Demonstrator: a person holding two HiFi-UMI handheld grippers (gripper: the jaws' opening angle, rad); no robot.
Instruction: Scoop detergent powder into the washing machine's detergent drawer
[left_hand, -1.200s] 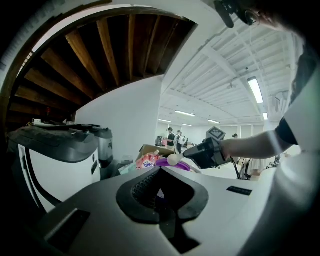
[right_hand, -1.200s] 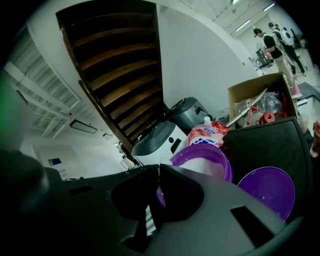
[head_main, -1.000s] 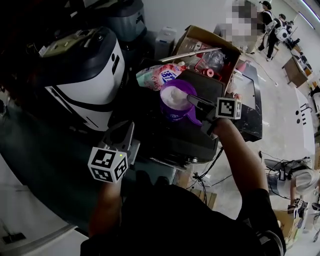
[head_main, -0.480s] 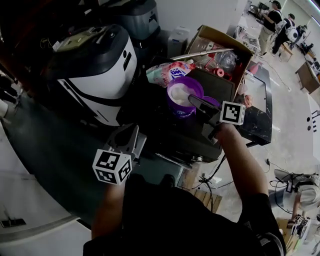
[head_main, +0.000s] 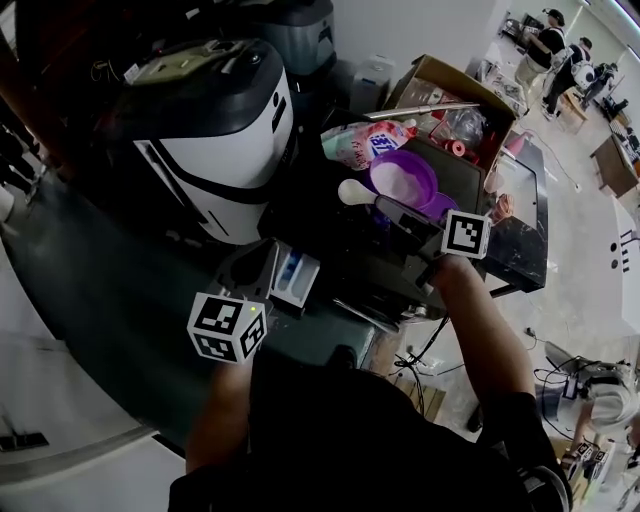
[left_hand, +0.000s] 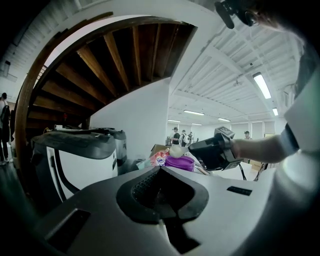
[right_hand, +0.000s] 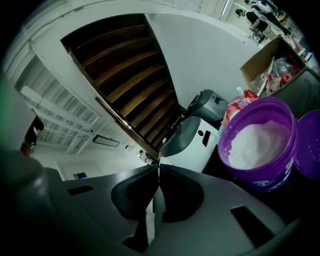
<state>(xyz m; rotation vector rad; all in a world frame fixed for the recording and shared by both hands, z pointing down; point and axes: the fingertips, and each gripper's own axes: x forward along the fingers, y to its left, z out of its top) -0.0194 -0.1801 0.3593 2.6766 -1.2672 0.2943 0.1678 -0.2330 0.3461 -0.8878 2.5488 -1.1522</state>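
Jaws on your left gripper (head_main: 262, 255) are pressed together with nothing between them. It sits nearest you, just beside the open detergent drawer (head_main: 297, 278). Whether it touches the drawer front, I can't tell from up here.

Drawer is the target, and it lies low and to the left of the load. One bluish compartment shows. The rest is dark and partly behind that left gripper, so the right pocket is hard to pick out.

Further out, your right gripper (head_main: 385, 208) is clamped on the handle of the scoop (head_main: 353, 192). The bowl is heaped white and hangs between the tub and the drawer. The scoop's long axis runs straight on from the jaws, away from you and leftward, bowl leading. The right gripper is carrying, so the move looks like a swing back toward you and left, bowl kept level.

Watch out: the right gripper view shows neither bowl nor drawer, only a pale sliver in the slit.

Beyond sits the purple tub (right_hand: 260, 172), full of powder (right_hand: 257, 142). The washing machine (head_main: 225, 140) bulks behind, well left.
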